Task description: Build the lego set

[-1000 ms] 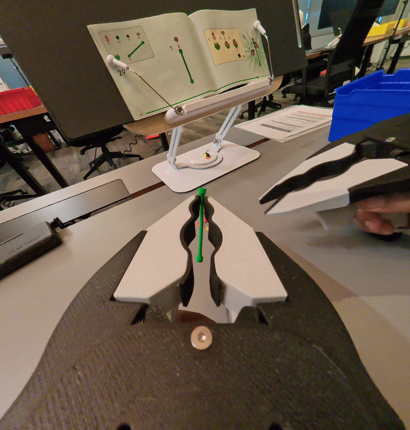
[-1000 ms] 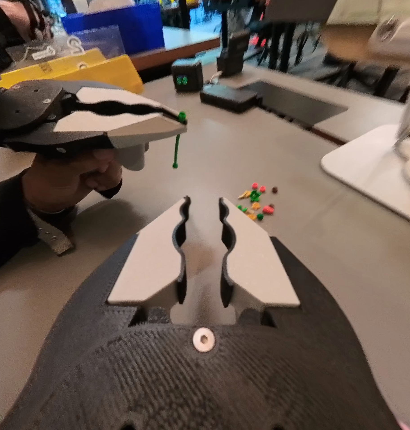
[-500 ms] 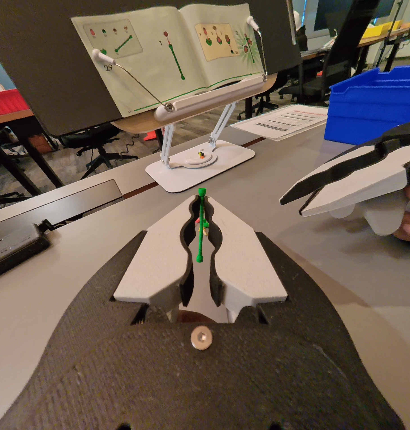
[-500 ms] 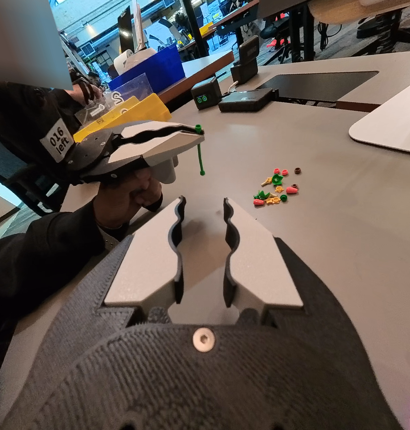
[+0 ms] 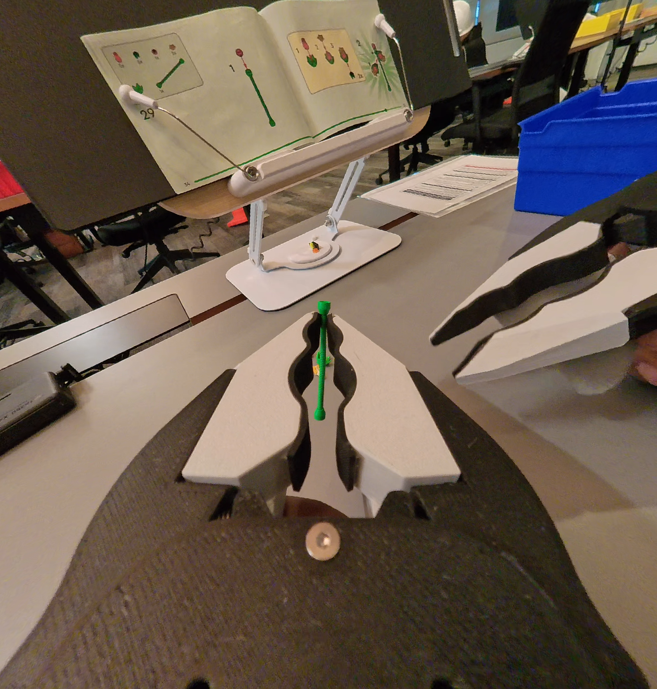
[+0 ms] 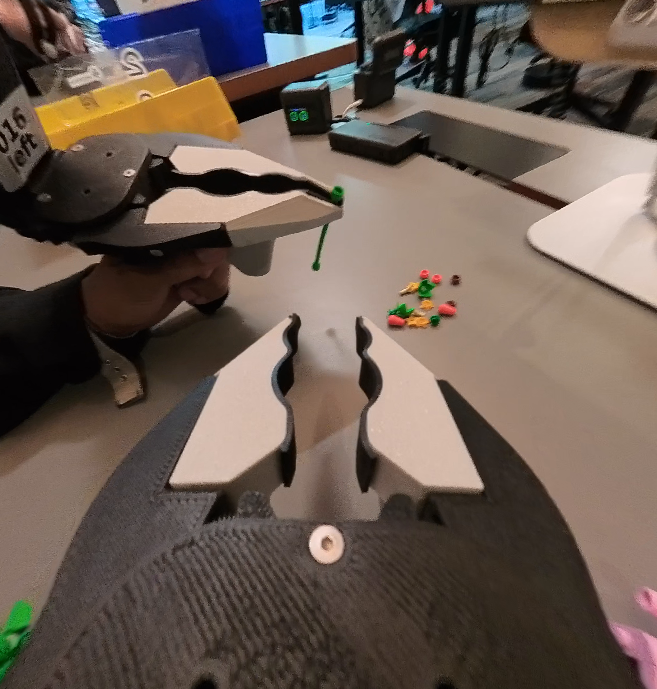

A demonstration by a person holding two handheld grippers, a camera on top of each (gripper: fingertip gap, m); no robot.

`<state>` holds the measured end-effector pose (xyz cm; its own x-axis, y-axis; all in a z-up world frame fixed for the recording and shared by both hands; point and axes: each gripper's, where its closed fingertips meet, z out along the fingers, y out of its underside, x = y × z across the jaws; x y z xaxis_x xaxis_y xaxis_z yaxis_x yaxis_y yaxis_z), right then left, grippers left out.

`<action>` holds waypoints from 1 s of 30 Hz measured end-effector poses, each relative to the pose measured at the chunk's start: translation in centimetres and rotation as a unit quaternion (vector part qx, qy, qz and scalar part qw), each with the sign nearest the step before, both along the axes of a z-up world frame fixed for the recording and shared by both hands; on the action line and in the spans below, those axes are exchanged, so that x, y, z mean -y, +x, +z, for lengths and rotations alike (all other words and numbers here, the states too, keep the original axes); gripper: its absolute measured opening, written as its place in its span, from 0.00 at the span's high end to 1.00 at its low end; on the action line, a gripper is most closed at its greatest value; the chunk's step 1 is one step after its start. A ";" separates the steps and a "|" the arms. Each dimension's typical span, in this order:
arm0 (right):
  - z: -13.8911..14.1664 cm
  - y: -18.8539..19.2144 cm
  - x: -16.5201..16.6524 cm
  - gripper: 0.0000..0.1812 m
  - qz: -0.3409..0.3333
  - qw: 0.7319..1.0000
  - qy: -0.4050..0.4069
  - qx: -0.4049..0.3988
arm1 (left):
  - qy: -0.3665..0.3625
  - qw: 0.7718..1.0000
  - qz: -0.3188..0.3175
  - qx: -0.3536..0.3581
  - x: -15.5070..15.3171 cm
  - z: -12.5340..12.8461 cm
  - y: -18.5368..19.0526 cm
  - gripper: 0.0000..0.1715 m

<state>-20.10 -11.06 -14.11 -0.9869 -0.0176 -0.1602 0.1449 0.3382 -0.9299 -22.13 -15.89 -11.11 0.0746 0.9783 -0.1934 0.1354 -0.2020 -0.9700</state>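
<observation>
Left gripper [image 5: 323, 317] pinching green stem [image 5: 321, 365] upright, right gripper [image 6: 327, 324] hovering open, empty, pieces [image 6: 424, 302] seemingly lying loose on table [image 6: 506, 373]

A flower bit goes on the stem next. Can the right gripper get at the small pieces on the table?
Probably yes. The right gripper is open and empty, the small pieces lie on bare table just ahead to its right, and the left gripper with the green stem is off to the side.

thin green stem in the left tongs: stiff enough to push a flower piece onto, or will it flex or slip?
The thin green plastic stem probably flexes: it is long, very slender and hangs slightly bowed. The left tongs pinch only its top end, so it may pivot or slip under a push. Probably very light.
</observation>
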 end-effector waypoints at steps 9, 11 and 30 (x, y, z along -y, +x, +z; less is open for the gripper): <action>-0.4 -2.2 1.9 0.85 -0.034 0.999 0.014 -0.039 | 0.036 0.999 0.000 0.001 0.5 0.0 -0.2 1.00; -0.9 -2.5 2.6 0.85 -0.034 0.997 0.029 -0.065 | 0.036 0.999 0.002 0.002 0.6 0.0 -0.3 1.00; -0.3 -2.5 3.4 0.89 -0.009 0.995 0.008 -0.102 | 0.049 0.999 -0.003 0.021 0.6 -0.5 -0.6 1.00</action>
<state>-22.59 -14.42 -14.39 -0.9991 0.0013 0.0435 -0.0402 0.3528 -0.9348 -22.78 -16.52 -11.61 0.0861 0.9920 -0.0925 0.1763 -0.1065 -0.9785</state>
